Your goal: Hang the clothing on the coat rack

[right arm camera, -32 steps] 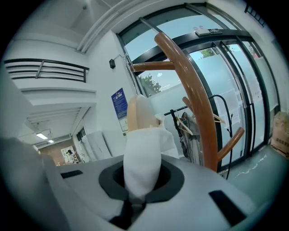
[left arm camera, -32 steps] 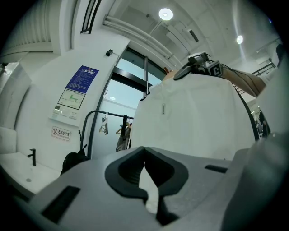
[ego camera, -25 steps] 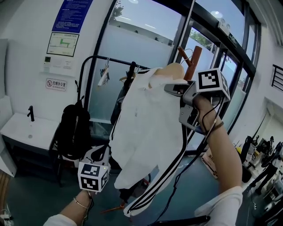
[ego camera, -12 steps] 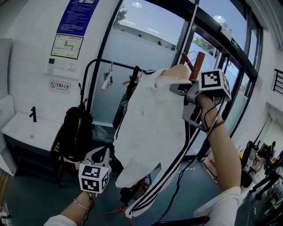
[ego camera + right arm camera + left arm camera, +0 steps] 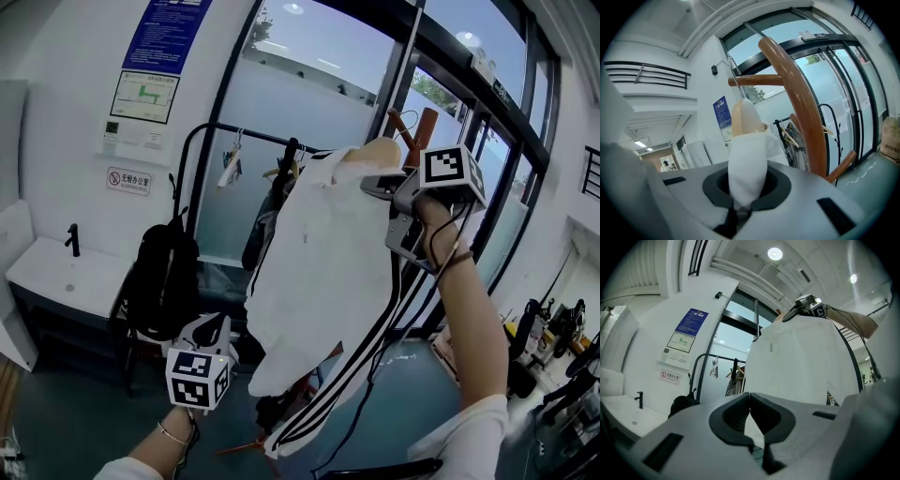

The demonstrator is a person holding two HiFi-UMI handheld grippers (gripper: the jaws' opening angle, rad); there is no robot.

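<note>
A white jacket [image 5: 319, 272] with black side stripes hangs on a pale wooden hanger [image 5: 375, 150]. My right gripper [image 5: 375, 183] holds it high, shut on the cloth-covered shoulder of the hanger [image 5: 740, 117]. The brown wooden coat rack [image 5: 422, 127] stands just behind and right of it; its curved post and pegs [image 5: 797, 93] fill the right gripper view. My left gripper [image 5: 211, 328] hangs low at the left, apart from the jacket's hem. Its jaws [image 5: 750, 394] are shut with the tips touching, and the jacket [image 5: 801, 362] shows beyond them.
A black garment rail [image 5: 234, 136] with hangers and dark clothes stands behind the jacket. A black backpack [image 5: 164, 281] hangs at its left. A white counter [image 5: 56, 272] with a black tap is at the far left. Glass doors [image 5: 487, 206] line the right.
The right gripper and the jacket have shifted slightly right and up toward the coat rack. The left gripper has stayed low.
</note>
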